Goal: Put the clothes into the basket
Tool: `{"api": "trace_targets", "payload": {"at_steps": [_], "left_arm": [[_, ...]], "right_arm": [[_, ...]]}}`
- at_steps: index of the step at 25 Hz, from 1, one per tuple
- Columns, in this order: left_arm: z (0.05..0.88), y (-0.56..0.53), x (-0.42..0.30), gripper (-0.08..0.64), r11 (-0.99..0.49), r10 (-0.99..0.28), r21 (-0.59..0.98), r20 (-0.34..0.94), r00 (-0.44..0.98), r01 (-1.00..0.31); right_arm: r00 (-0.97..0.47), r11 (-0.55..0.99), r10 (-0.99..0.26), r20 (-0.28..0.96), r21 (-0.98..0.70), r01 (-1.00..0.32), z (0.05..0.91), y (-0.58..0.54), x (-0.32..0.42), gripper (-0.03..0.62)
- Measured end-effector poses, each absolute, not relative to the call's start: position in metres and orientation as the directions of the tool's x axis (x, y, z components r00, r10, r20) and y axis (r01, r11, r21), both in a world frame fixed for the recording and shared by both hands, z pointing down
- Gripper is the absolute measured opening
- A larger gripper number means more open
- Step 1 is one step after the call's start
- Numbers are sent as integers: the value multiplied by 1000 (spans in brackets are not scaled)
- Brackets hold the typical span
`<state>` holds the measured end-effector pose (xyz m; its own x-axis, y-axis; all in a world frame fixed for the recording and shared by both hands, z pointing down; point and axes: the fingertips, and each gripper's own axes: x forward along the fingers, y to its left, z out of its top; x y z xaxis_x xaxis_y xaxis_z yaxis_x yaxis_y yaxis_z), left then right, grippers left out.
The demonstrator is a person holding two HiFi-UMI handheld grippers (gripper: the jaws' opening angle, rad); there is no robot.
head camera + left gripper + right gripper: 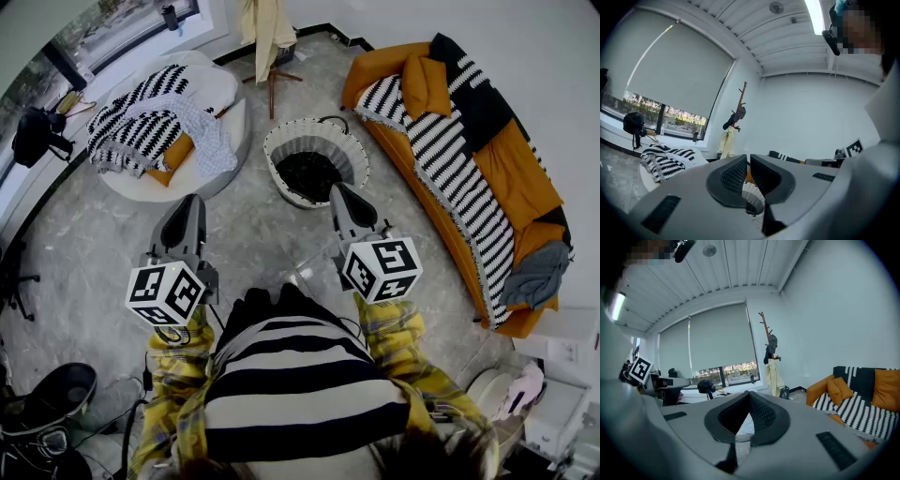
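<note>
Clothes [155,127], striped and checked, lie heaped on the round cushion [223,89] at left, none of them picked up yet. The left gripper [192,204] hangs empty, jaws close together. The basket [272,155] stands ahead, between the two grippers. The right gripper [339,194] is closed on nothing. Next, I judge: turn left, spread the jaws, pinch a garment.

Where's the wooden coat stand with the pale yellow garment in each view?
Head view: wooden coat stand at top centre.
Left gripper view: above the jaws, left of centre.
Right gripper view: above the jaws, right of centre.
Shared landmark: orange sofa with striped throw.
</note>
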<state>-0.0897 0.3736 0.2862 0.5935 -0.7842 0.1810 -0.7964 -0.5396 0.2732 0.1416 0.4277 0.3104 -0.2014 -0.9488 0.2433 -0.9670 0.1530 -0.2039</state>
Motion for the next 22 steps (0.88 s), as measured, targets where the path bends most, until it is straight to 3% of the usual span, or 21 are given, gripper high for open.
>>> {"api": "trace_targets", "payload": {"at_steps": [22], "left_arm": [[310,353,-97,35,-491,-808,292,200,554,-821]], "right_arm": [[-299,255,-923,243,-198,-947,324,386,124,28]]}}
